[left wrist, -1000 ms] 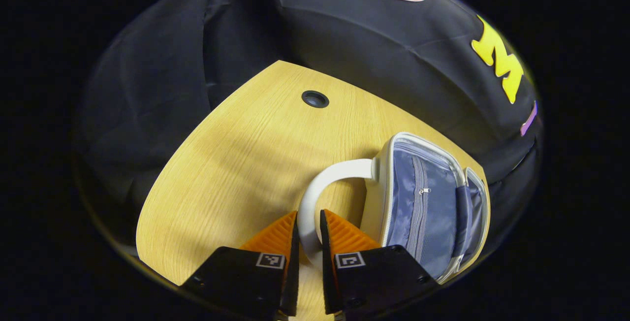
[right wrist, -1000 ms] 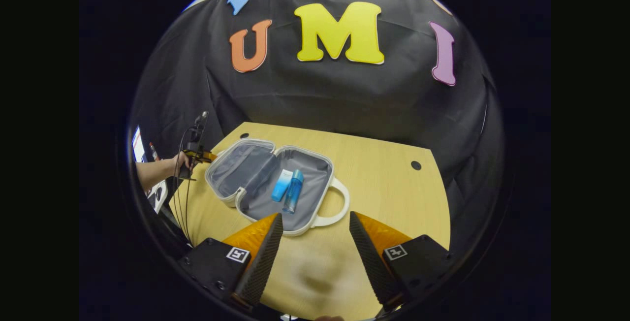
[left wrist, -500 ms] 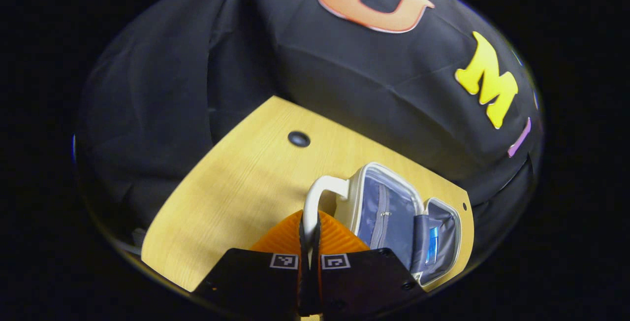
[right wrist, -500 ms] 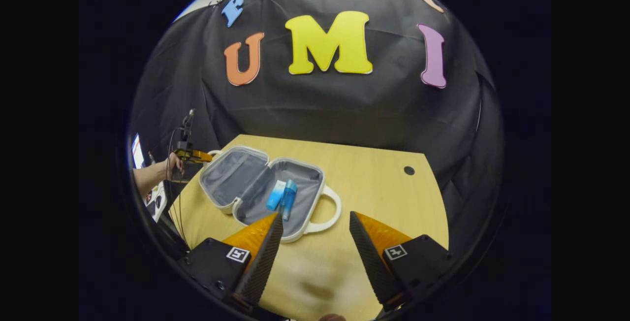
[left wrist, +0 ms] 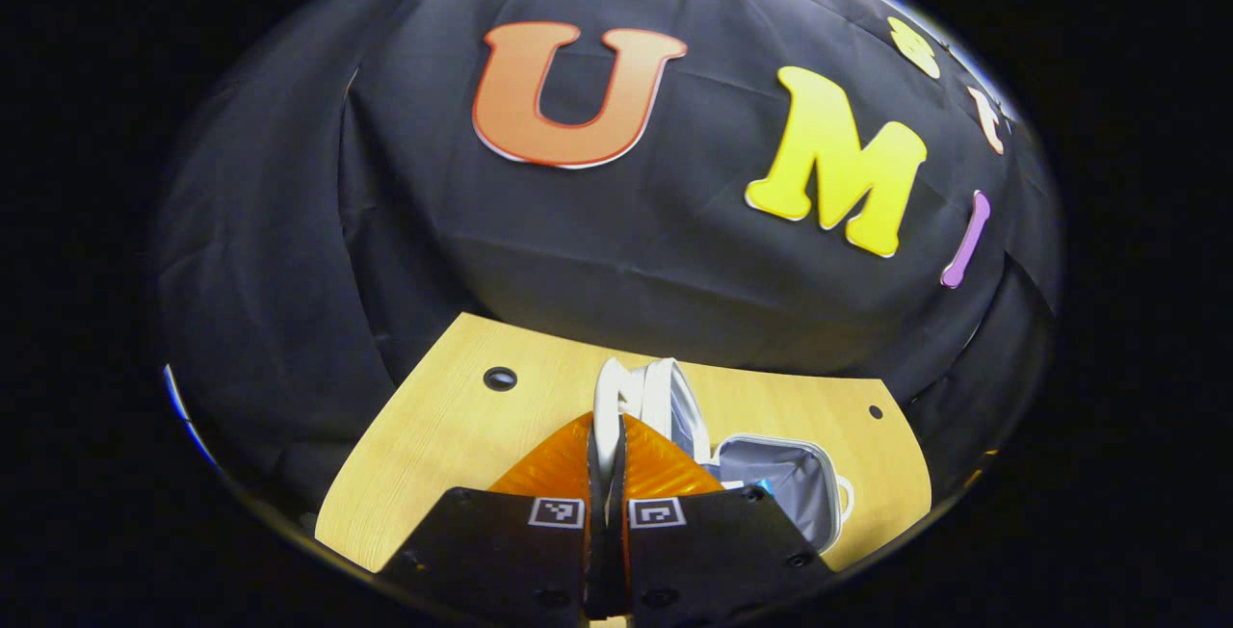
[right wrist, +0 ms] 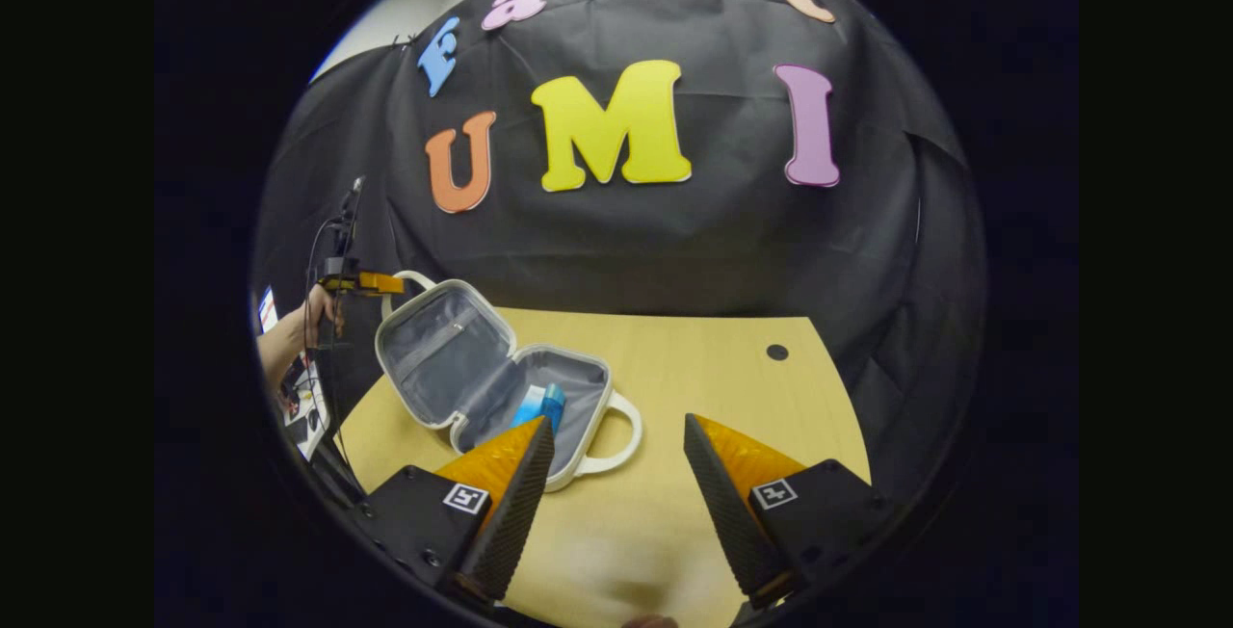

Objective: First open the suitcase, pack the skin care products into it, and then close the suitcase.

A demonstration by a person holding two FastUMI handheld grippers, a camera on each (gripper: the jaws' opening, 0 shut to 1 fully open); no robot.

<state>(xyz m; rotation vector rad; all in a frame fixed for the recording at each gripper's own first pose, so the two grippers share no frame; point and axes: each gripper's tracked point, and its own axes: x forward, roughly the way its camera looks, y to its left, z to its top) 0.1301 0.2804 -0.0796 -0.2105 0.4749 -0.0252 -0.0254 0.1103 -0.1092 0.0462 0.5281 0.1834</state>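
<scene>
The left gripper (left wrist: pixel 607 459), fingers clenched on the lid's handle (left wrist: pixel 607 406), had raised the suitcase (right wrist: pixel 482 387) lid from flat to half upright within a second, so closing had begun. At lower left of the right gripper view, the case ran diagonally, lower handle toward the lower right, blue skin care products (right wrist: pixel 541 406) inside. The right gripper (right wrist: pixel 616 484) hung released.
</scene>
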